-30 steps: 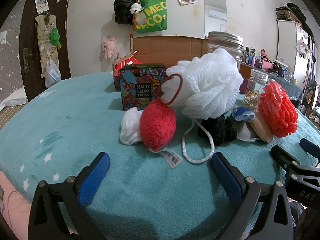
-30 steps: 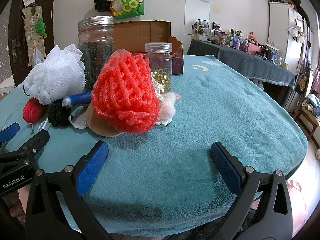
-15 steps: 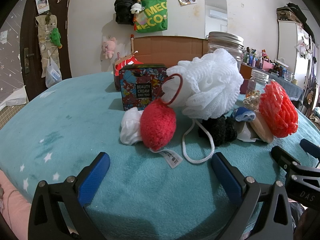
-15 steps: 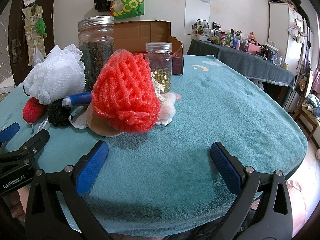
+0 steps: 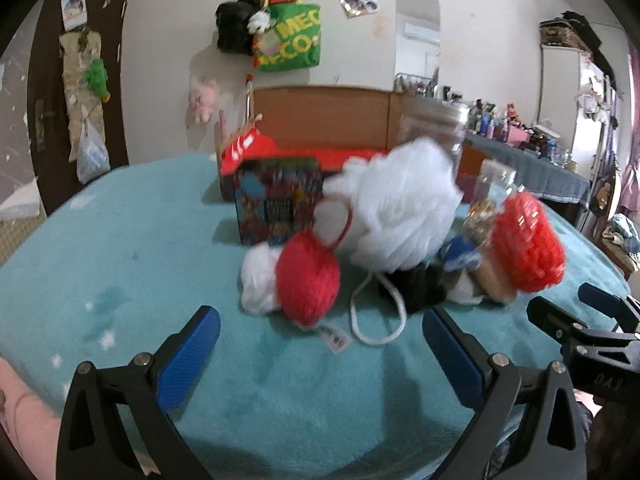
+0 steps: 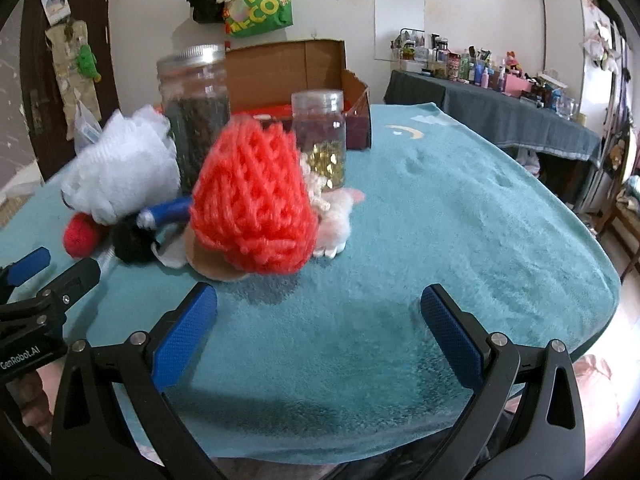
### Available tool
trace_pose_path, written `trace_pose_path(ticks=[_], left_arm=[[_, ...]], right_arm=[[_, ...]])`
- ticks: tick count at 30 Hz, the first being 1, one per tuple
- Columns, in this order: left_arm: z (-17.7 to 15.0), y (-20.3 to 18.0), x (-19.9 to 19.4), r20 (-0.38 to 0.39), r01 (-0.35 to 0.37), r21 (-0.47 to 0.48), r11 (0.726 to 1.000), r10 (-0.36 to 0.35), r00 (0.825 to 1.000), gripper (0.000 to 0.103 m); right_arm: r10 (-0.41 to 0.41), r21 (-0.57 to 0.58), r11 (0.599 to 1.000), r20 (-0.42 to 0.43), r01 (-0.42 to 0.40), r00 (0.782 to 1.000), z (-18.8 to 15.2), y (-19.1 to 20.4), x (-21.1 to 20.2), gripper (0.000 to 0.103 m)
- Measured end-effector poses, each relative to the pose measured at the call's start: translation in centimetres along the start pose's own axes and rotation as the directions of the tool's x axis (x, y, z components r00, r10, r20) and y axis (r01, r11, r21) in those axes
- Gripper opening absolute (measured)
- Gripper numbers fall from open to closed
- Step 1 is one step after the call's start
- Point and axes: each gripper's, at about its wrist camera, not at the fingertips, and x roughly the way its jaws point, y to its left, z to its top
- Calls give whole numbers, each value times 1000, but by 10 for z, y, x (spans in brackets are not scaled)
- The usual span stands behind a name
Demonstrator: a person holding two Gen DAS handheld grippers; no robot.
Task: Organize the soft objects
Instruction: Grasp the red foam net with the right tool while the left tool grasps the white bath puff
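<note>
Clearly nothing is gripped: the left gripper (image 5: 320, 346) and the right gripper (image 6: 318, 326) both hover with jaws spread wide and empty over the teal blanket (image 6: 460, 216). The soft things lie heaped mid-table: a white mesh pouf (image 5: 404, 208), a red knitted ball (image 5: 308, 280) just before it, and an orange foam net (image 6: 252, 200) in front of two glass jars (image 6: 196, 112). All look light and squashy; the ball should take a pinch across its middle, the pouf by its cord loop (image 5: 376, 320). The left view is blurred, so the dark bundle (image 5: 416, 288) under the pouf is perhaps a scrunchie.
</note>
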Motion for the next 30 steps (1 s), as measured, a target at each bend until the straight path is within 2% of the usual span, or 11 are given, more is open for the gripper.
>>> trace_pose_path(ticks=[4, 9, 16, 19, 20, 21, 24, 25, 26, 28, 30], left_arm=[[14, 0, -8, 34, 38, 26, 999, -39, 999, 103], [36, -4, -6, 38, 93, 46, 995, -95, 995, 103], [59, -18, 13, 5, 133, 101, 986, -134, 991, 103], [62, -24, 24, -19, 137, 124, 983, -136, 991, 103], [61, -26, 27, -26, 140, 126, 982, -138, 990, 102], [61, -28, 31, -37, 140, 128, 982, -136, 990, 97], [59, -30, 43, -90, 157, 119, 980, -146, 985, 77], [57, -30, 46, -101, 160, 114, 980, -149, 984, 71], [57, -29, 48, -104, 161, 110, 981, -150, 983, 68], [54, -28, 48, -104, 169, 100, 981, -159, 982, 57], [53, -26, 45, -97, 174, 87, 981, -166, 981, 53]], right_arm=[[27, -13, 1000, 37, -27, 999, 10, -3, -12, 103], [73, -52, 996, 91, -68, 993, 31, -1, -24, 103], [198, -60, 979, 59, -194, 978, 55, -4, -3, 103], [235, -75, 970, 46, -231, 971, 55, -1, 4, 103], [244, -81, 967, 39, -240, 969, 54, 0, 8, 98], [254, -87, 964, 29, -250, 967, 53, 1, 12, 94], [272, -92, 958, 0, -271, 962, 50, 4, 21, 73], [287, -90, 954, -13, -287, 958, 49, 4, 24, 61], [309, -83, 947, -25, -310, 951, 48, 4, 26, 54], [321, -81, 943, -21, -322, 947, 45, 4, 26, 50], [333, -93, 938, -10, -333, 943, 44, 5, 23, 47]])
